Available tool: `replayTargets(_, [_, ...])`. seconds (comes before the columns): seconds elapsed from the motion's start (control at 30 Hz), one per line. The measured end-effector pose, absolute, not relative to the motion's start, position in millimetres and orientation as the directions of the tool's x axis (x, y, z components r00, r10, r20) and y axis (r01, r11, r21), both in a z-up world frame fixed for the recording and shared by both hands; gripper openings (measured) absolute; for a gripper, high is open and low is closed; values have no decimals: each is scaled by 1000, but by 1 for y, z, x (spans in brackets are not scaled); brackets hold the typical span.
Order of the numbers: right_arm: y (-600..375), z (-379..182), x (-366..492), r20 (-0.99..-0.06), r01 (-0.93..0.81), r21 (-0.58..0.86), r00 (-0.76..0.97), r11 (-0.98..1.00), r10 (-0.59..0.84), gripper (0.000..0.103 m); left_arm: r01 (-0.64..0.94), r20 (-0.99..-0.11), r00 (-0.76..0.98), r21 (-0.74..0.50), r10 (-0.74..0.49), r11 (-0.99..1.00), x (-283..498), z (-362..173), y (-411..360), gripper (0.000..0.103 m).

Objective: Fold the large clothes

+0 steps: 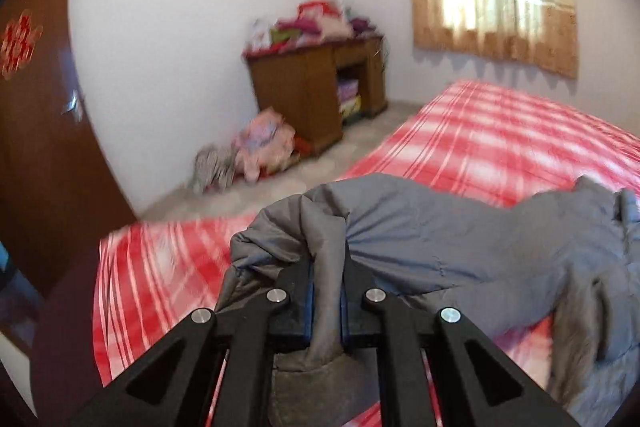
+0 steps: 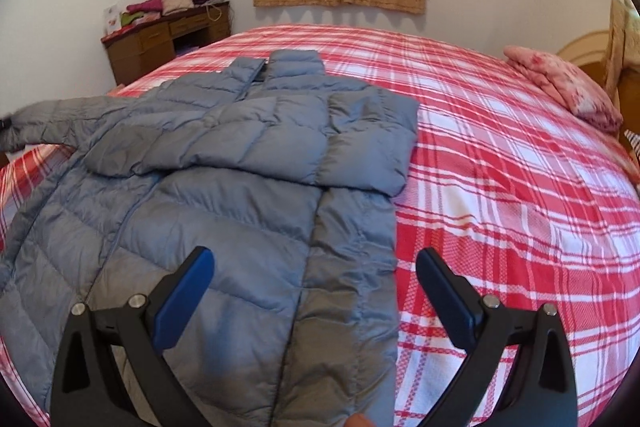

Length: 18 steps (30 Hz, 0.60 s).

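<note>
Folding is partly done: grey puffer jacket [image 2: 224, 163] lies on the bed [image 2: 500, 155], one sleeve across its chest. Left tongs [image 1: 326, 291] pinch the other sleeve; right tongs [image 2: 316, 291] hover spread.

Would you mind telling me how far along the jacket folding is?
Done: the jacket lies on the bed with one sleeve folded across its chest. In hand: the left hand-held gripper is shut on the other sleeve, lifted off the bed. Left: lay that sleeve across and fold the body; the right hand-held gripper is open above the hem.
</note>
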State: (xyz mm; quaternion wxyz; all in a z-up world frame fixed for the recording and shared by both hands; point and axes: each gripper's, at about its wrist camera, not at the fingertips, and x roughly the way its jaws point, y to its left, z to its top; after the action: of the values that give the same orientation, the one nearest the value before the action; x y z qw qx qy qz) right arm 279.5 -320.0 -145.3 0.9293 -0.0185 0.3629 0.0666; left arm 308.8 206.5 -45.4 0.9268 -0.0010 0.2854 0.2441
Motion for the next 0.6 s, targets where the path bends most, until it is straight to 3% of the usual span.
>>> replayTargets(0.27, [-327, -145, 278, -673, -130, 23, 731, 991, 112, 103, -206, -498, 831, 137, 247, 969, 337, -20, 81, 8])
replayTargets(0.6, [-353, -147, 274, -673, -109, 29, 733, 994, 100, 103, 160, -523, 852, 189, -38, 969, 353, -61, -112, 12])
